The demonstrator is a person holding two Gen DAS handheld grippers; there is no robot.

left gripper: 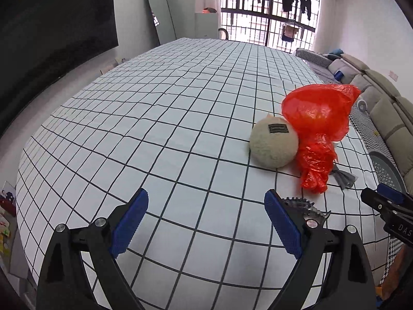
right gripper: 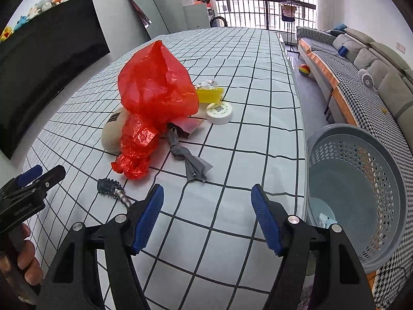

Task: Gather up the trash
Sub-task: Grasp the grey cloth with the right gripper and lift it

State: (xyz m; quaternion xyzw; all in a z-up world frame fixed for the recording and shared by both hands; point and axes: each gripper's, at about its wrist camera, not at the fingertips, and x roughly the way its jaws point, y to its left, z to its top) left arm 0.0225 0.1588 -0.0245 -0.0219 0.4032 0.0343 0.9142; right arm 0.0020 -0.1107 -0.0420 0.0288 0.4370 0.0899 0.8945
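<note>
The checked table [right gripper: 245, 155] carries a red bag [right gripper: 155, 90], plush ball [left gripper: 273, 146], grey rag [right gripper: 191, 160], perhaps a spiky roller [right gripper: 111, 187]

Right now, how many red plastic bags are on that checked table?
1: the red plastic bag lies crumpled mid-table, against the beige plush ball, with a knotted grey cloth beside it. Another could be hidden behind it.

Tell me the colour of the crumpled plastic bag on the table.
Red, translucent plastic bag; clearest in the right wrist view.

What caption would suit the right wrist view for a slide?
Open right tongs above checked table, facing red plastic bag, grey knotted cloth; basket at right.
</note>
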